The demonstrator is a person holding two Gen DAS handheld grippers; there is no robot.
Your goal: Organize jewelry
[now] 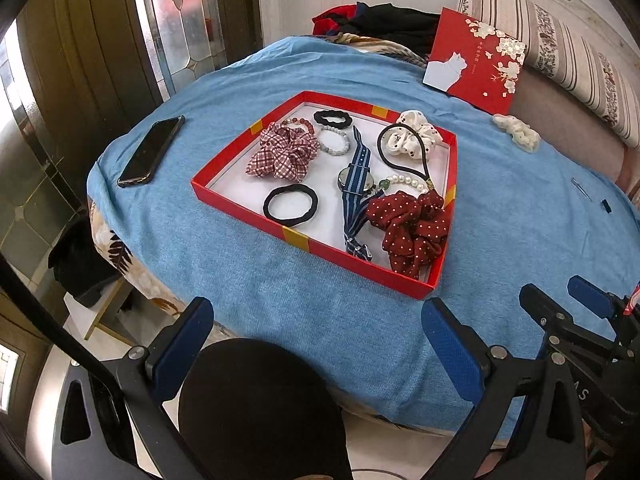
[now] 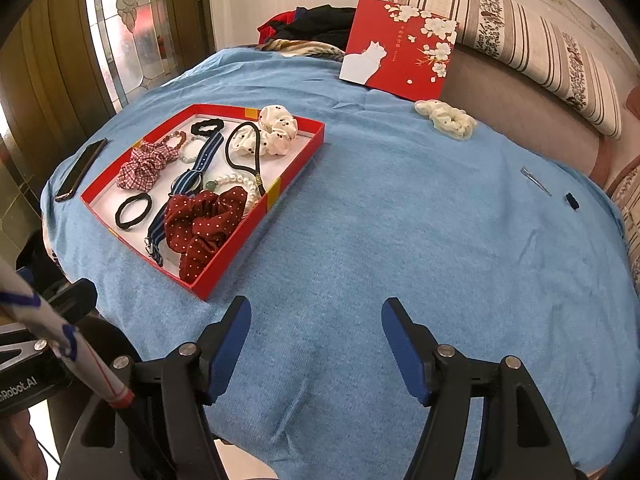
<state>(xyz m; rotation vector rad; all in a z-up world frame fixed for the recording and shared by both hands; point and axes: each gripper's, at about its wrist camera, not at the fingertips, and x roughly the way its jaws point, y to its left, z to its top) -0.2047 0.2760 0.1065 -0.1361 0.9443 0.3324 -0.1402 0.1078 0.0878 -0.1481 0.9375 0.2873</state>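
Note:
A red box tray lies on the blue cloth. It holds a plaid scrunchie, a dark red dotted scrunchie, a white dotted scrunchie, a striped-strap watch, black hair ties and bead bracelets. Outside it lie a cream scrunchie, a hair clip and a small dark item. My left gripper is open and empty at the near table edge. My right gripper is open and empty over bare cloth, right of the tray.
A black phone lies left of the tray. The red box lid leans at the back by a striped cushion. Dark clothes are piled behind. A door stands at left.

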